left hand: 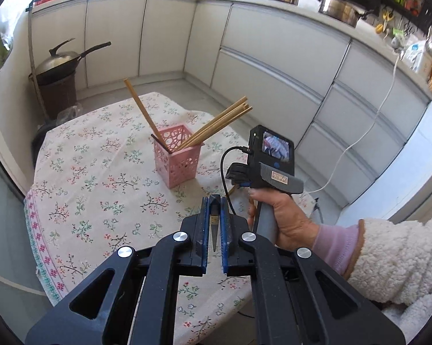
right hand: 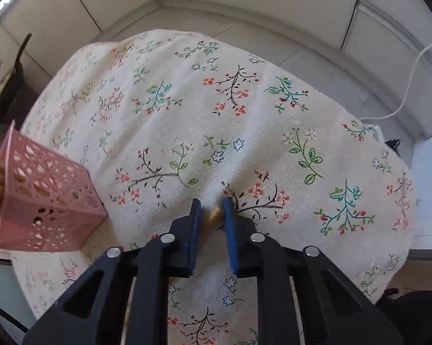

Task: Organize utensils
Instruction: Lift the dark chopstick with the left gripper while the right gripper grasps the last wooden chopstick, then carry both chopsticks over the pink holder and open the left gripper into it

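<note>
Pink plastic holder stands near the middle of the floral tablecloth, and most of the job looks done: a bunch of wooden chopsticks already leans out of its right side and a single one slants out to the left. What is left seems to be in the two claws. The left gripper is clenched around a thin dark-tipped stick, pointed at the holder but well short of it. The right gripper is down at the cloth beside the holder, its blue pads set either side of a pale wooden chopstick end; a gap shows on the right of it, so I cannot tell whether the grip has closed yet. I see no other loose utensils on the cloth, so I would judge these two sticks the last to go in.
</note>
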Available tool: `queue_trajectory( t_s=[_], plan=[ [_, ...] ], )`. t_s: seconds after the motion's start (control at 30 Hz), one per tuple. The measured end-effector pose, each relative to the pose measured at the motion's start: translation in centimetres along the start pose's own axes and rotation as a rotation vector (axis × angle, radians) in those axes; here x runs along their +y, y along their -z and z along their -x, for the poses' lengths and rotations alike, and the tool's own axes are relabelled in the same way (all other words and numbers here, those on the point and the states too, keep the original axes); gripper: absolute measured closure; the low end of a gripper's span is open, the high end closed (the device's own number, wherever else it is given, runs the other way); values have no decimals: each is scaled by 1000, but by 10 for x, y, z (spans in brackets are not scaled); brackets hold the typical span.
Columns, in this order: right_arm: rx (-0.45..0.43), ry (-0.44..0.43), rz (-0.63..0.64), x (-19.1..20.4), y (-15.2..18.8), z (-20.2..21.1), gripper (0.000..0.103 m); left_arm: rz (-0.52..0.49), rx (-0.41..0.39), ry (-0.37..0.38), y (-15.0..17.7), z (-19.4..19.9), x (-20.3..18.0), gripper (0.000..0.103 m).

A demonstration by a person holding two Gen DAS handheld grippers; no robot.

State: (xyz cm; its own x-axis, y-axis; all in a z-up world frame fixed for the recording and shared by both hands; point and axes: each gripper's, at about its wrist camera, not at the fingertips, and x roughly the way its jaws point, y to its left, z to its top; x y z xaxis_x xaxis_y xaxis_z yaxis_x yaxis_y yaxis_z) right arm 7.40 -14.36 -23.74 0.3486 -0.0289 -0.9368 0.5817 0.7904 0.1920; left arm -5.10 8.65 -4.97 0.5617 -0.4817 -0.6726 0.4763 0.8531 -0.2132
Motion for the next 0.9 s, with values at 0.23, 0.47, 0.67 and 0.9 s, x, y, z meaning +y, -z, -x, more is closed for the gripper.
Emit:
queue_trajectory(
  t_s=[0.23,0.47,0.67,0.9],
  plan=[
    [-34,-149,10,-36,-2,14,96,90,-103,50,-4,23,12,97],
    [-180,-302,93,-57,0,81,96,128,-163,6,-12,23,14,97],
    [-337,-397,282,-49,20,159,96,132,-197,-49,-18,19,7,97],
    [-404,-507,428,-48,52,226,96,161,-226,-100,-24,18,4,97]
  ],
)
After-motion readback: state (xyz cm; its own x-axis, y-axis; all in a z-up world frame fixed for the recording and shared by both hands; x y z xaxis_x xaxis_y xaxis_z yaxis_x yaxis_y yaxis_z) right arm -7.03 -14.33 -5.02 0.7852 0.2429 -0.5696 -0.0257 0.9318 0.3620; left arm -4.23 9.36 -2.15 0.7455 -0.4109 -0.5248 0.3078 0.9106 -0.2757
